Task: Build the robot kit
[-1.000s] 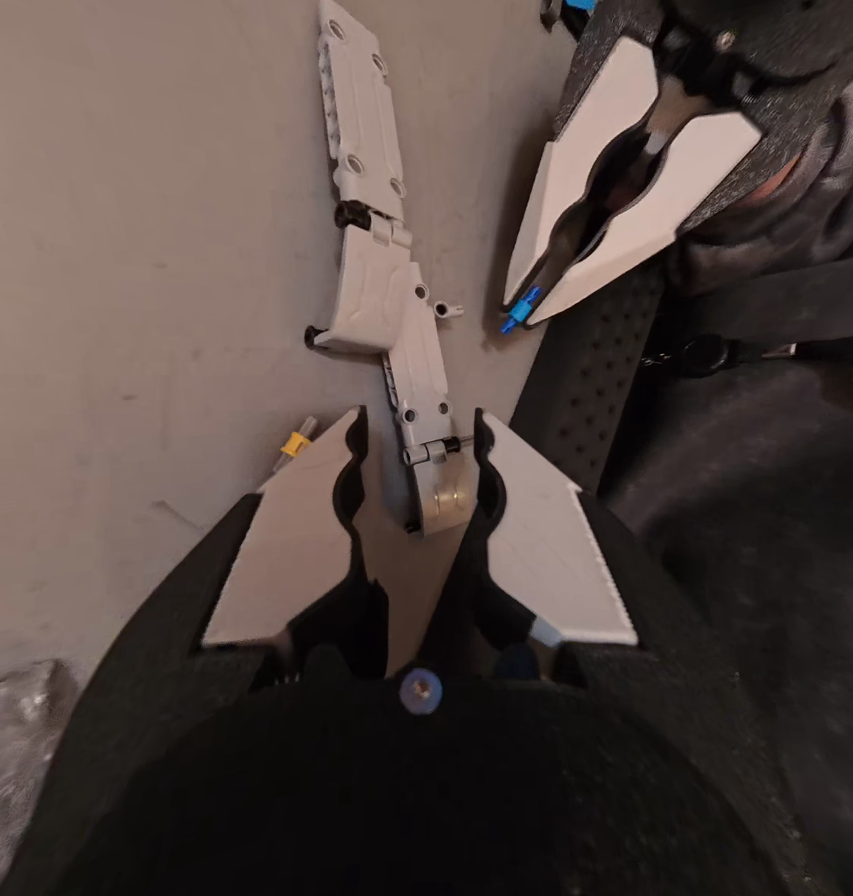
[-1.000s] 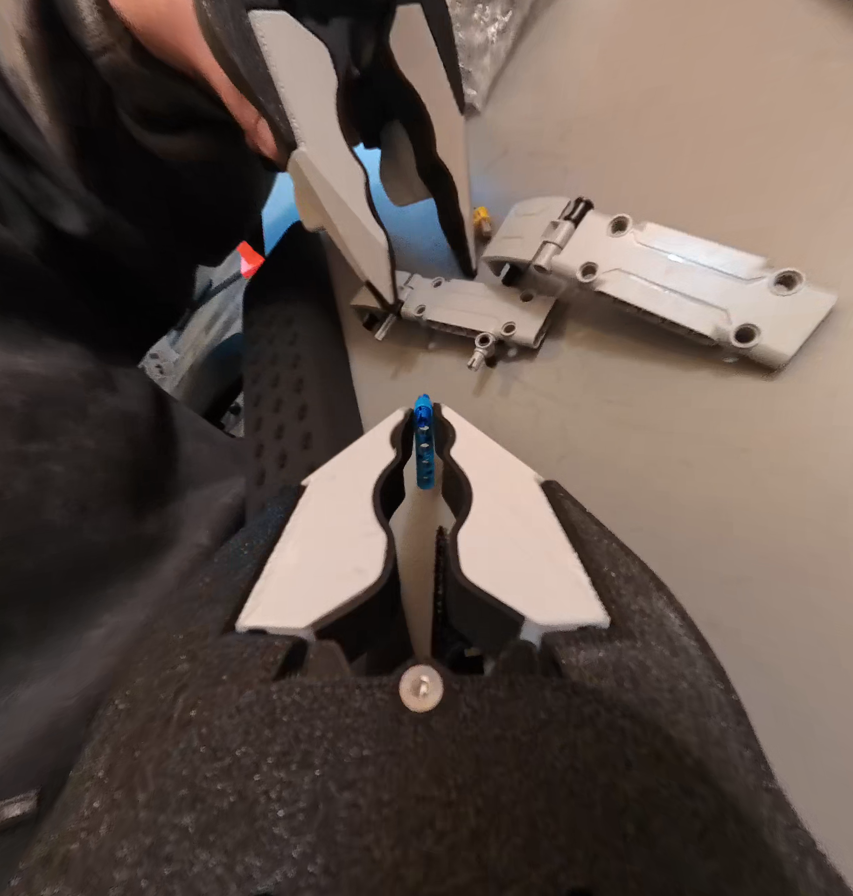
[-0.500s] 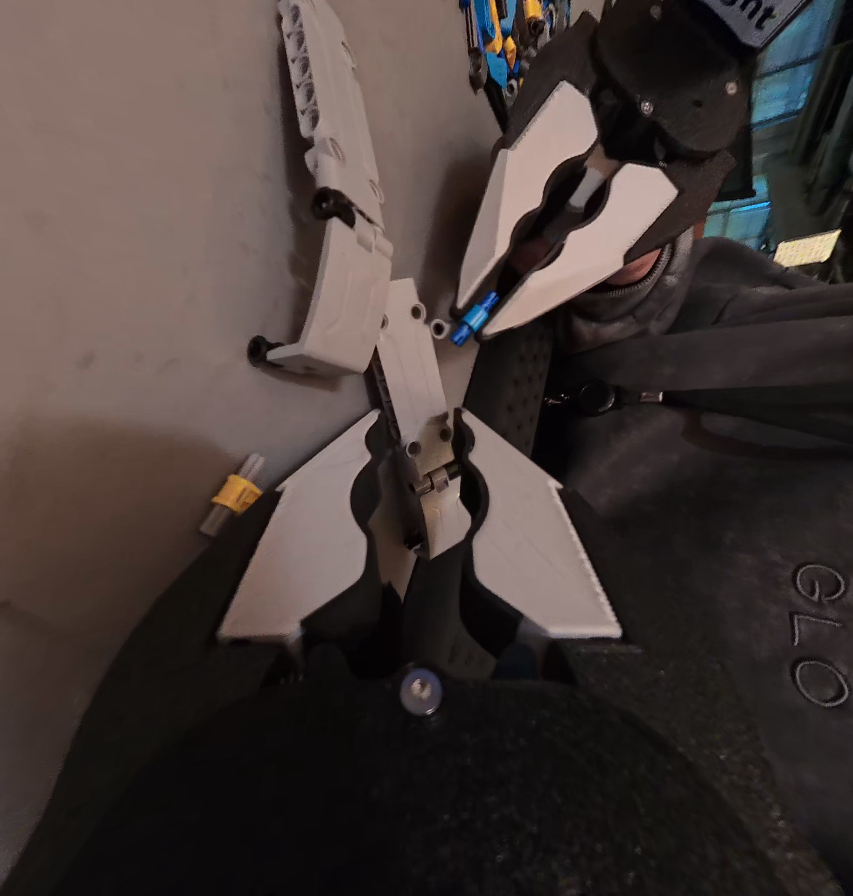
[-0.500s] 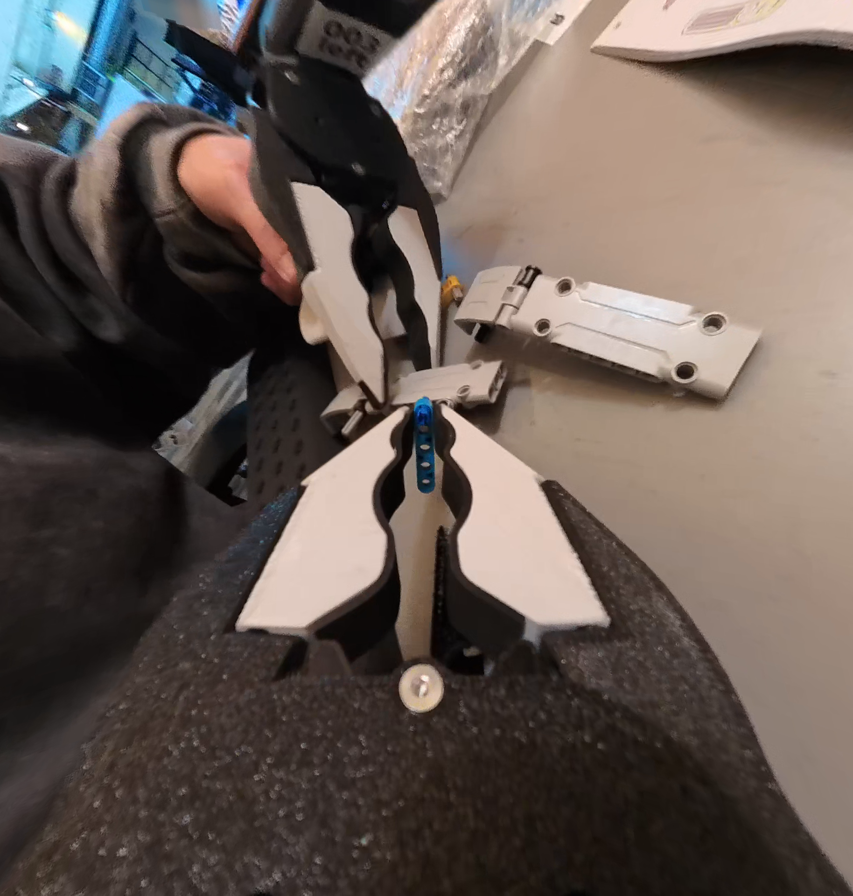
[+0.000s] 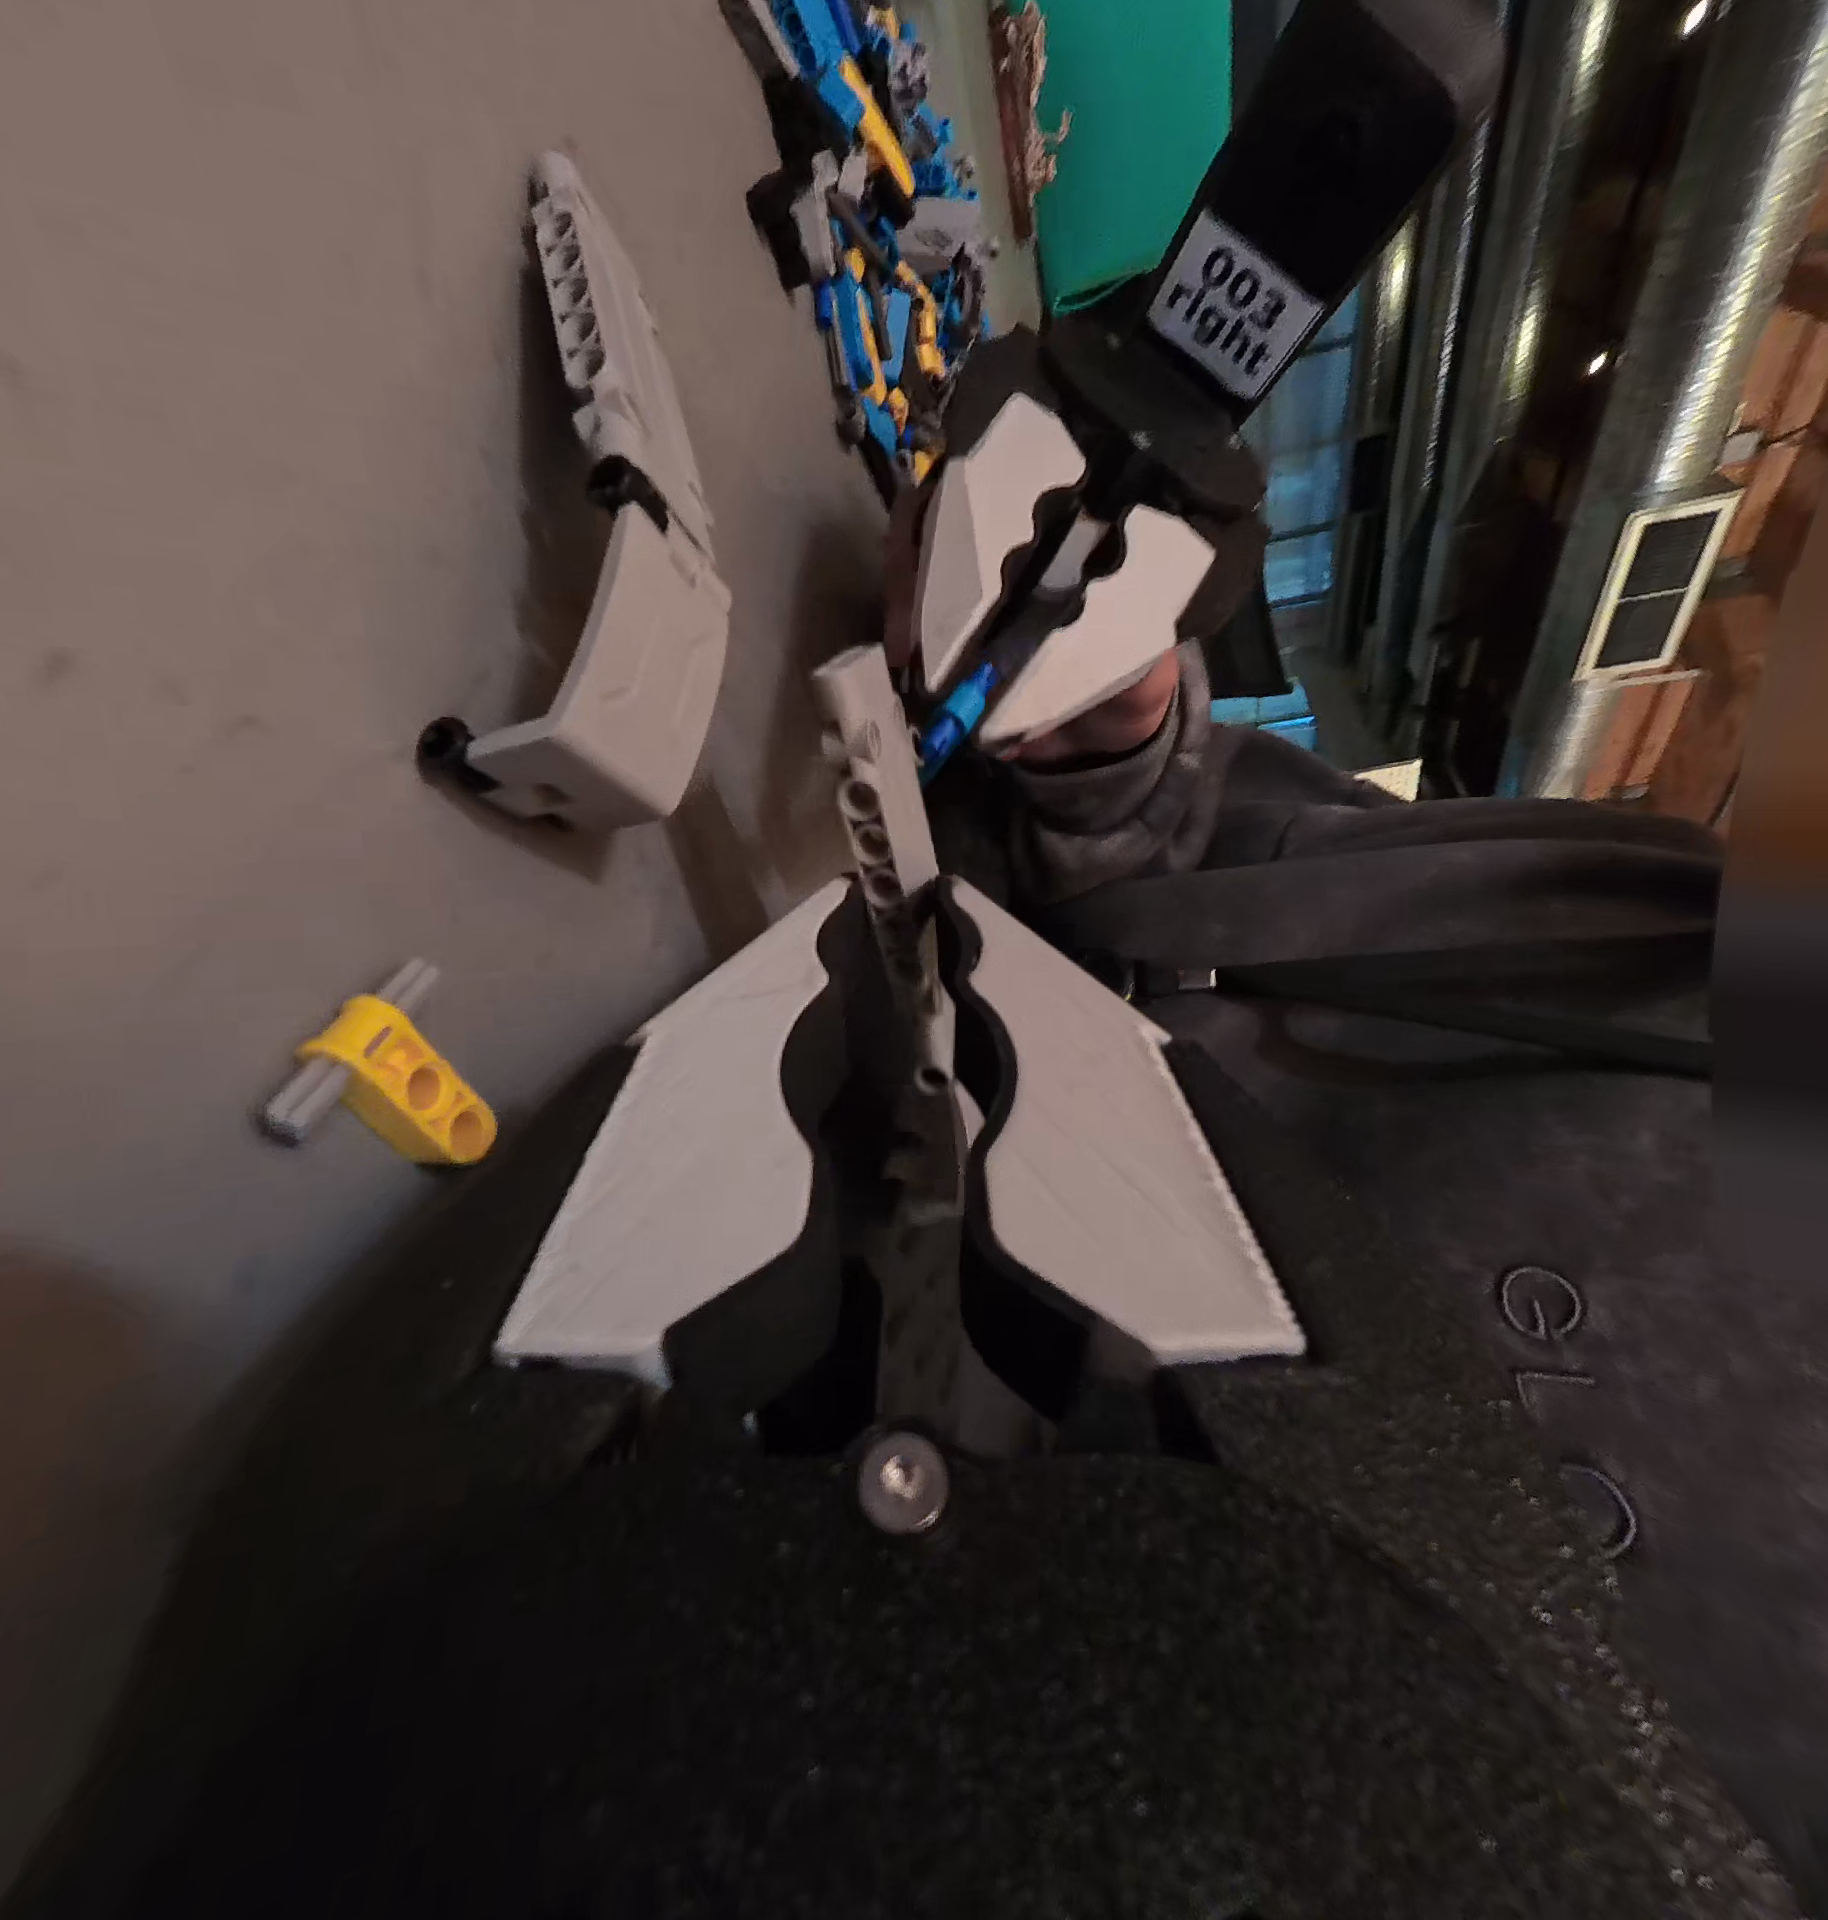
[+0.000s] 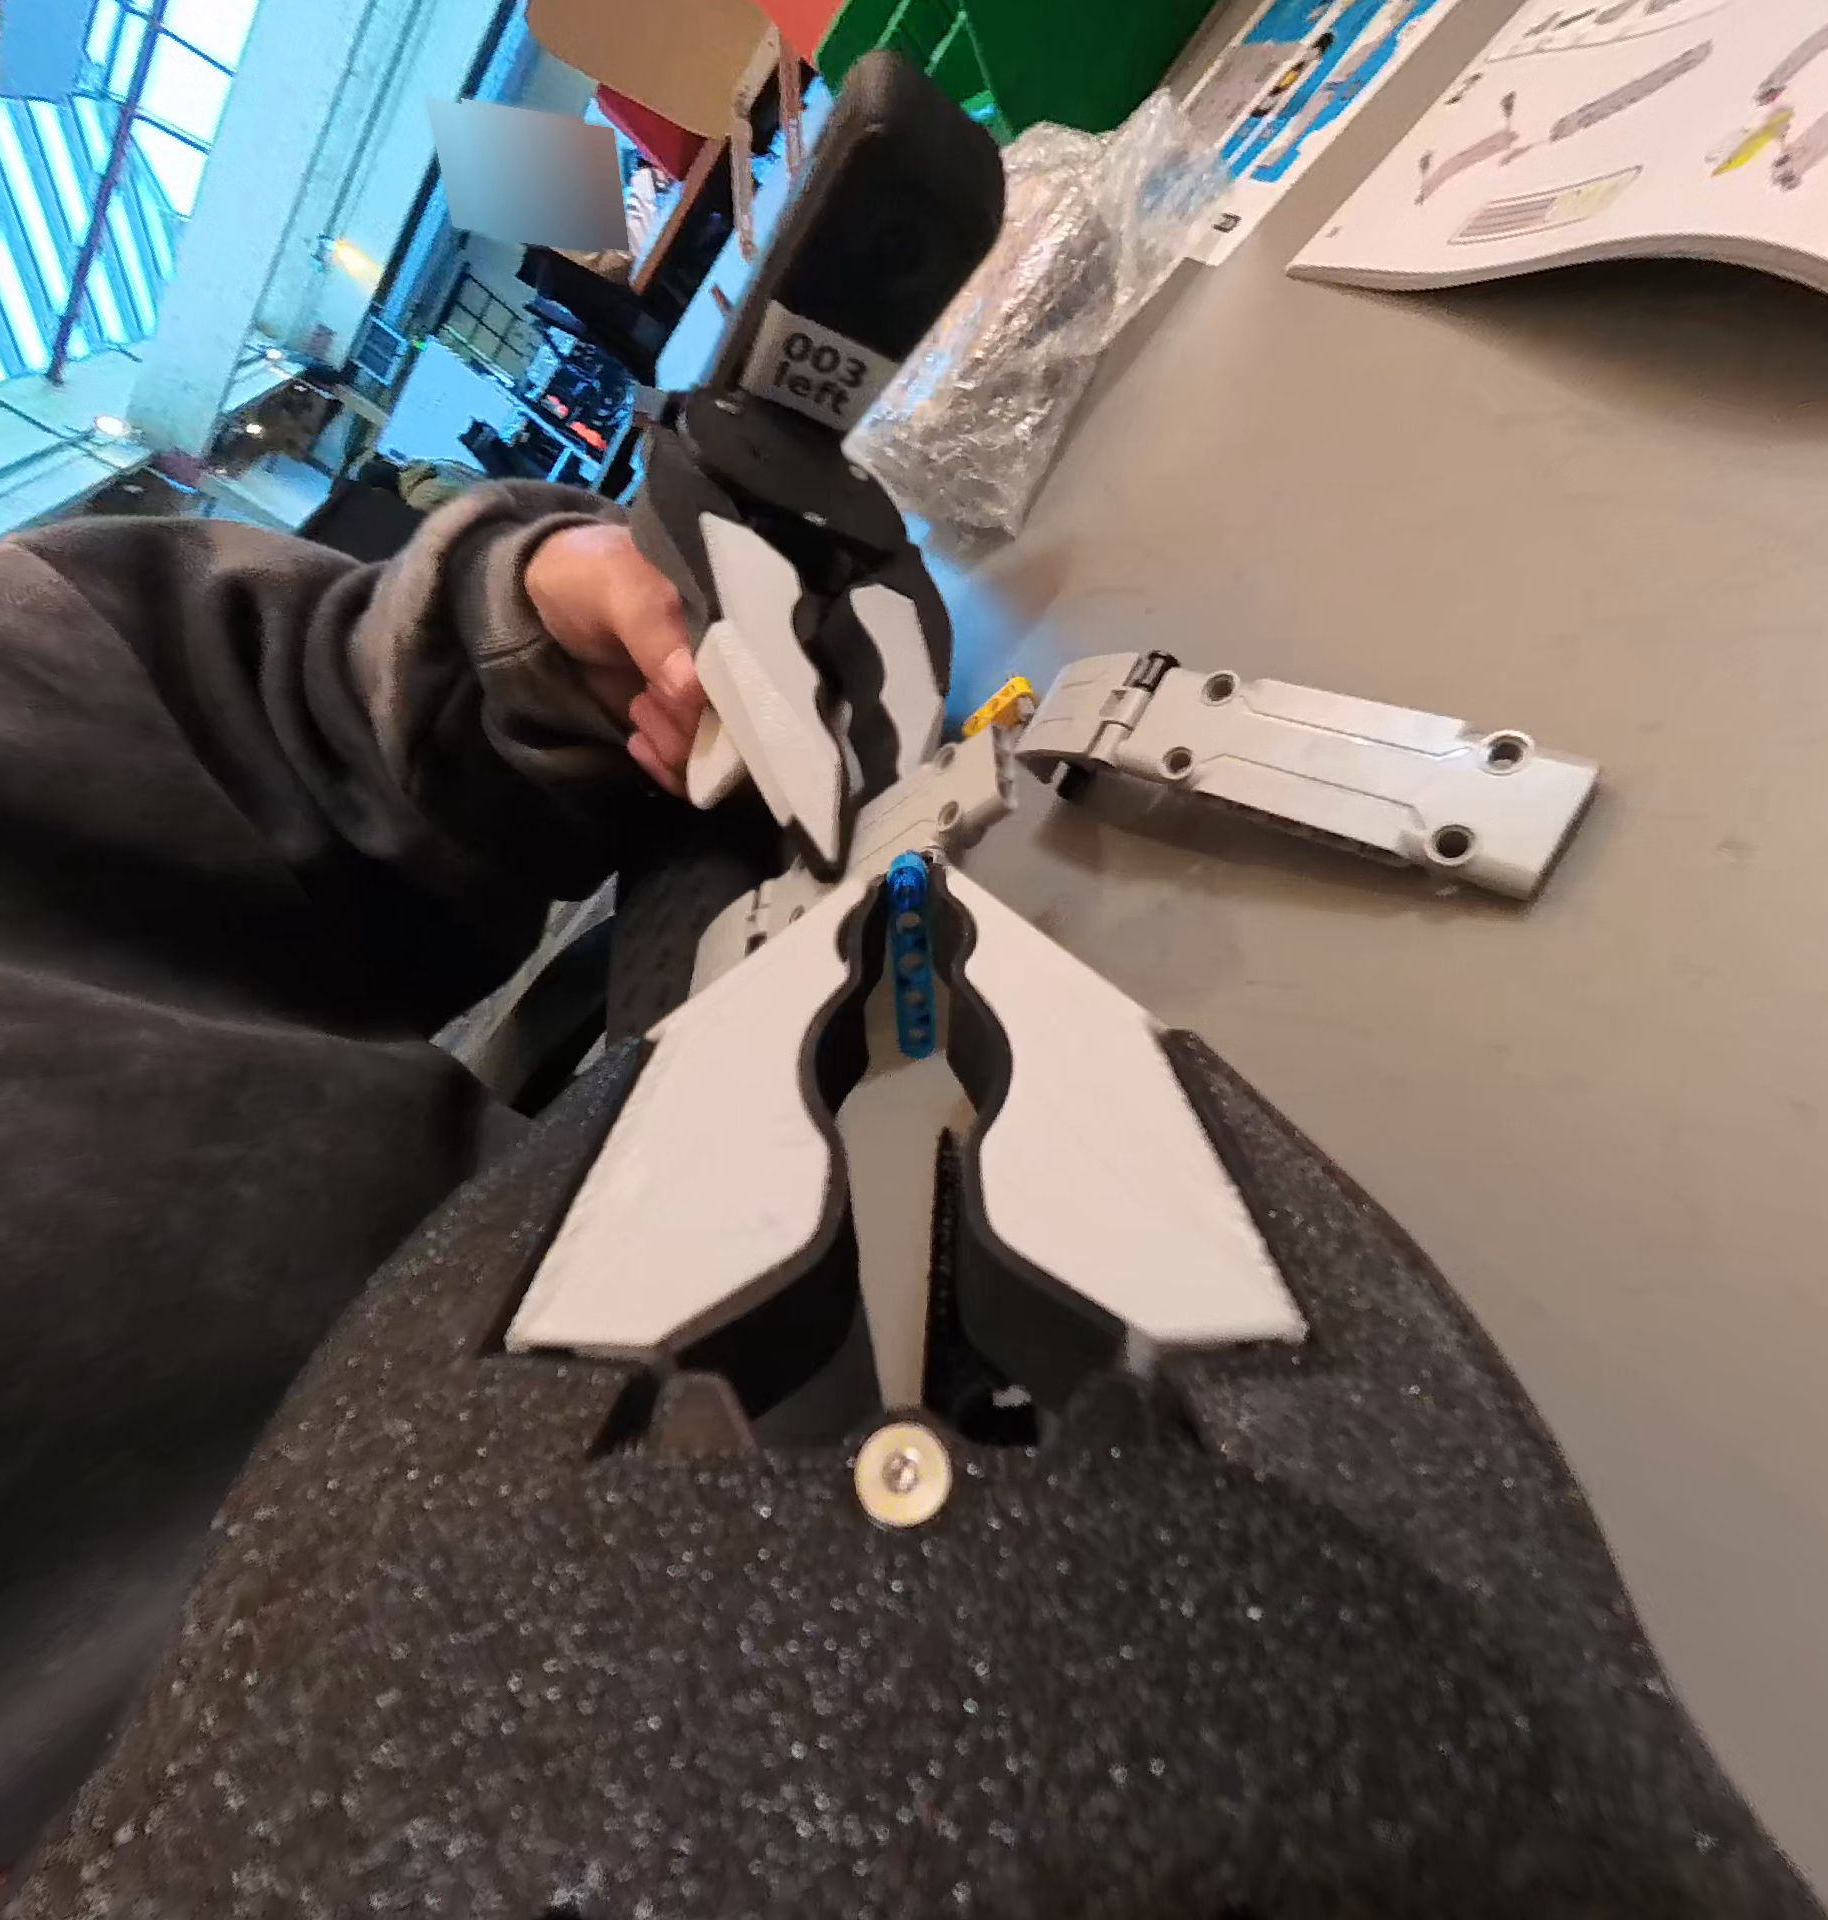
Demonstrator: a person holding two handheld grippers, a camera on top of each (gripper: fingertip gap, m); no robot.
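Note:
My left gripper (image 5: 905, 894) is shut on a small grey panel piece (image 5: 874, 774) and holds it edge-up above the table. My right gripper (image 6: 915, 883) is shut on a thin blue piece with holes (image 6: 910, 966). Its blue tip (image 5: 957, 717) touches or nearly touches the upper end of the grey panel. The grey panel also shows in the right wrist view (image 6: 941, 805), between the left gripper's fingers (image 6: 785, 738). A larger grey hinged panel assembly (image 5: 619, 561) lies on the table beside them, and it also shows in the right wrist view (image 6: 1315, 769).
A yellow connector on a grey axle (image 5: 411, 1086) lies on the table left of my left gripper. A blue, yellow and grey built model (image 5: 879, 229) sits farther back. An open instruction booklet (image 6: 1616, 177) and clear plastic bags (image 6: 1024, 322) lie at the table's far side. My left and right fingertips are right by each other.
My left gripper closed on the small grey panel and lifted it off the table, away from the larger assembly. My right gripper brought the blue piece up to it.

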